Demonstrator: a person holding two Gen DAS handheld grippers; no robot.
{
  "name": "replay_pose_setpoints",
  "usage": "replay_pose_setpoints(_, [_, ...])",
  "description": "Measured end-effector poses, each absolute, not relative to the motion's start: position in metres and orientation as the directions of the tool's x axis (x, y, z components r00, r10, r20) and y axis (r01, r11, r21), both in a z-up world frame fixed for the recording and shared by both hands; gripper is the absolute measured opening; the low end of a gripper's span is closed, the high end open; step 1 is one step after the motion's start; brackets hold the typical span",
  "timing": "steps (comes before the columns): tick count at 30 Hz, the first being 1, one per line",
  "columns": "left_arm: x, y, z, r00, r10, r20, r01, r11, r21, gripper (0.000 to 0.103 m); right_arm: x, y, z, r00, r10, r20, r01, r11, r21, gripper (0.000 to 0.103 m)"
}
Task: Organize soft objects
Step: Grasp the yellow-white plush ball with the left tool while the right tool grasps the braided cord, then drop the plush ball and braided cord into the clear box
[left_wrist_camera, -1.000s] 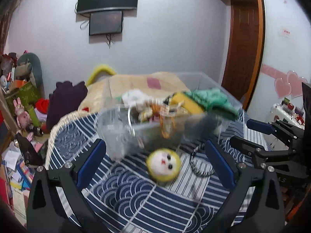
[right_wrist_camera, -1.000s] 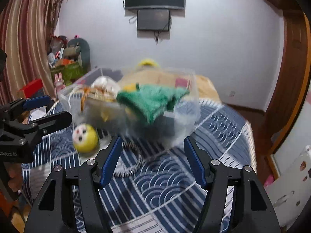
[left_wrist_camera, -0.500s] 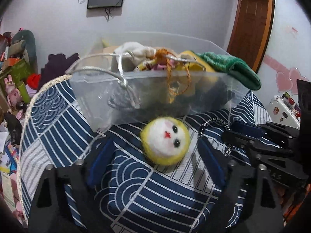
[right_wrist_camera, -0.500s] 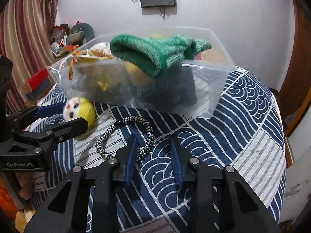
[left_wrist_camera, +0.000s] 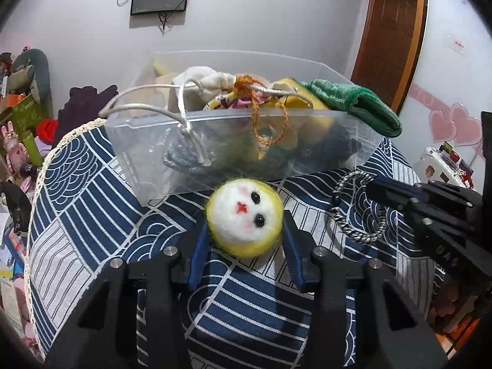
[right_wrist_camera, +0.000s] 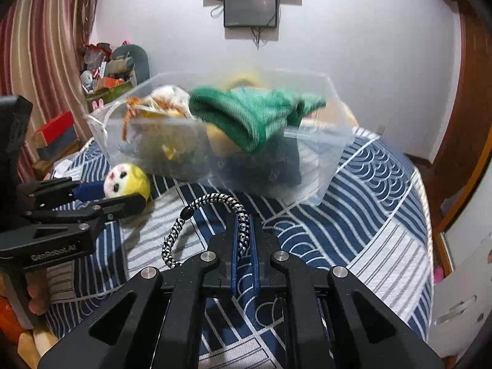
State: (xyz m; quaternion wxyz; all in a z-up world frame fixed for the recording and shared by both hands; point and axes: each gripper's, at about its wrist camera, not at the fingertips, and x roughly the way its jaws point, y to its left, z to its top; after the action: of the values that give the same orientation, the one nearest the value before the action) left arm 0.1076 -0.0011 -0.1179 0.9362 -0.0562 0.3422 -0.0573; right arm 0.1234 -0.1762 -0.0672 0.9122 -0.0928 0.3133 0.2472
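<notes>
The left gripper (left_wrist_camera: 244,233) was closed around a round yellow felt ball with a white face (left_wrist_camera: 244,216), its blue-padded fingers (left_wrist_camera: 196,252) pressing the ball's two sides. The ball rested on the navy and white wave-patterned cloth (left_wrist_camera: 92,215) covering the table, directly ahead of that gripper and just short of the clear plastic storage bin (left_wrist_camera: 307,153).

The right gripper (right_wrist_camera: 243,230) was pressed together on a black and white braided cord loop (right_wrist_camera: 212,200), pinching one side of the loop between its pads. The rest of the loop arched forward and to the left of that gripper, lying on the cloth. From the left wrist view, the loop (left_wrist_camera: 359,215) lay to the right of the ball, well apart from it.

The bin stood beyond both grippers, packed with soft items. A green knitted garment (right_wrist_camera: 252,117) hung over its near rim. A white cord (left_wrist_camera: 184,113) and an orange twisted string (left_wrist_camera: 267,123) also draped over the front wall.
</notes>
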Motion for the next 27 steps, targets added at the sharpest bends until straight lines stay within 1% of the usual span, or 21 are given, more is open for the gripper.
replay_pose_setpoints(6, [0.090, 0.003, -0.097, 0.797, -0.130, -0.589, 0.060, 0.989, -0.138, 0.044, 0.111, -0.181, -0.050, 0.704, 0.431, -0.565, -0.525, 0.851, -0.005, 0.006])
replay_pose_setpoints(10, [0.078, 0.002, -0.073, 0.845, -0.111, -0.524, 0.055, 0.991, -0.122, 0.044, 0.105, -0.181, -0.035, 0.730, 0.443, -0.521, -0.526, 0.851, -0.014, 0.006])
replay_pose_setpoints(18, [0.086, 0.005, -0.033, 0.890, -0.113, -0.442, 0.072, 0.992, -0.108, 0.044, 0.102, -0.183, -0.008, 0.784, 0.438, -0.440, -0.501, 0.865, -0.032, 0.006])
replay_pose_setpoints(23, [0.097, 0.008, -0.019, 0.908, -0.101, -0.406, 0.063, 0.992, -0.105, 0.044, 0.110, -0.184, 0.011, 0.823, 0.426, -0.376, -0.473, 0.880, -0.039, 0.006])
replay_pose_setpoints(27, [0.113, 0.011, -0.019, 0.909, -0.084, -0.408, 0.047, 0.994, -0.100, 0.044, 0.124, -0.178, 0.016, 0.839, 0.413, -0.355, -0.456, 0.889, -0.040, 0.006])
